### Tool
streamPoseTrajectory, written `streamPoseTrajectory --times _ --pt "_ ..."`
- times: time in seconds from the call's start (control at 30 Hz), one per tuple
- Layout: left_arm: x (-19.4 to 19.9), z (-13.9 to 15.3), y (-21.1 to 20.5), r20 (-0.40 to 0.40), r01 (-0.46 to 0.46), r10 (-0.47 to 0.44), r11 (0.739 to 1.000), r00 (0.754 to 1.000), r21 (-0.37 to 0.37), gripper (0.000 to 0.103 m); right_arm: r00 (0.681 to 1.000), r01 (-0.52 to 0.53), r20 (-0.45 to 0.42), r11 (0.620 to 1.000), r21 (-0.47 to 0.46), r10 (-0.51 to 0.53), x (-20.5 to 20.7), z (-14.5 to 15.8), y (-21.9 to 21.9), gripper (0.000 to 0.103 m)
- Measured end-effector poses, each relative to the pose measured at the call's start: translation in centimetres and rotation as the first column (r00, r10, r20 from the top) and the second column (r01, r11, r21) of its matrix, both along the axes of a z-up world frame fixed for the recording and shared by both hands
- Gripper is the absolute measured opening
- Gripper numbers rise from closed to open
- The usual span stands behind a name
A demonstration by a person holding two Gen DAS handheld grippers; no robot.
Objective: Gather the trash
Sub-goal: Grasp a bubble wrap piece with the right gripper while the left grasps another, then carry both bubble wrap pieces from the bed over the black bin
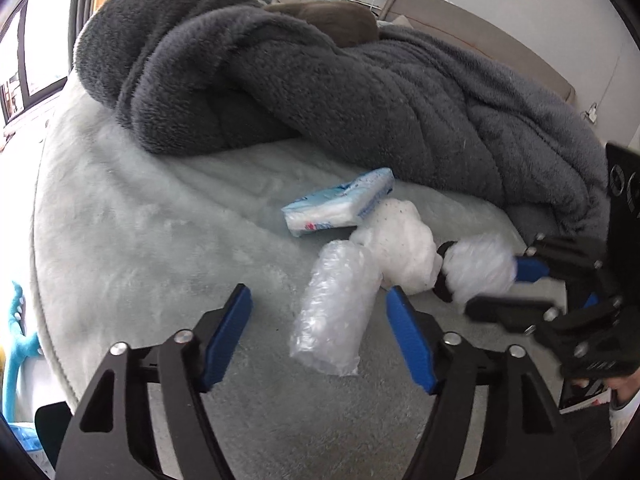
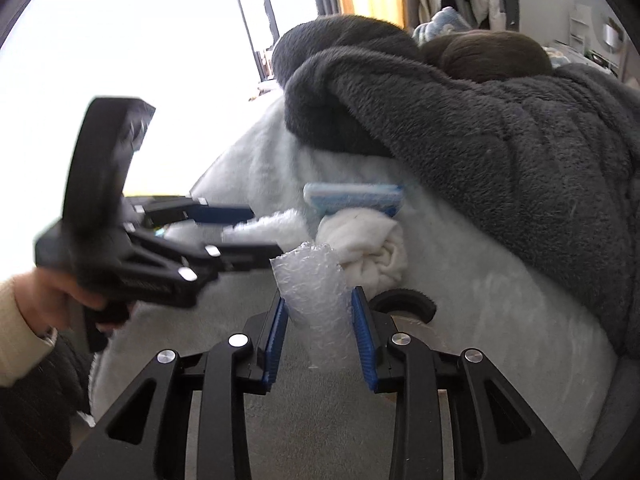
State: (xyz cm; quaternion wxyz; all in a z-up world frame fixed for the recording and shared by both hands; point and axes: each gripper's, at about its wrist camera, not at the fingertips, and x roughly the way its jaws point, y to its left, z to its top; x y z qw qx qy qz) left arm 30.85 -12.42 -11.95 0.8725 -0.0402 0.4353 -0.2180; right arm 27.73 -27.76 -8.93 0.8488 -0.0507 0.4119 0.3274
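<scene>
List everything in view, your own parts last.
bubble wrap roll: one, clear, on the bedcover between the left gripper's open jaws
bubble wrap wad: one, clear, clamped in the right gripper's jaws
crumpled cloth: one, white, beside the roll
tissue pack: one, blue and white, behind the cloth
round object: one, black, partly hidden by the cloth
blanket: one, dark grey, heaped at the back
bedcover: one, pale blue-grey, under everything
left gripper: one, black with blue pads, open
right gripper: one, same colours, gripping
left hand: one, cream sleeve, holding the left gripper
</scene>
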Motion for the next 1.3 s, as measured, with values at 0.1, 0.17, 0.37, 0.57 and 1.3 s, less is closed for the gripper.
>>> streamPoseTrajectory --times 0.1,0.17,0.37,0.57,1.3 --pt "-0.1 -0.2 -0.3 0.002 0.007 -0.007 1.000 1.000 0.007 0.061 0.999 0.035 0.006 0.999 0.032 -0.035 0.1 0.6 -0.8 0.033" --pt "-0.2 -0.3 -0.5 0.002 0.018 -0.018 1.000 1.000 0.016 0.056 0.998 0.056 0.012 0.997 0.044 -0.056 0.0 0.9 -1.4 0.033" --pt "-0.9 -0.2 -0.9 0.001 0.053 -0.053 0.998 0.999 0.014 0.040 0.993 0.111 0.023 0.991 0.072 -0.113 0.5 1.9 -1.9 0.033" --pt "-2.1 0.8 0.1 0.025 0.052 -0.052 0.999 0.998 0.000 0.039 0.990 0.138 0.016 0.987 0.086 -0.140 0.6 2.1 -1.1 0.033" --pt "-8.6 3.4 11.7 0.063 -0.209 0.208 0.978 0.976 0.011 0.039 0.995 0.087 0.035 0.992 0.093 -0.091 -1.9 2.7 9.4 0.033"
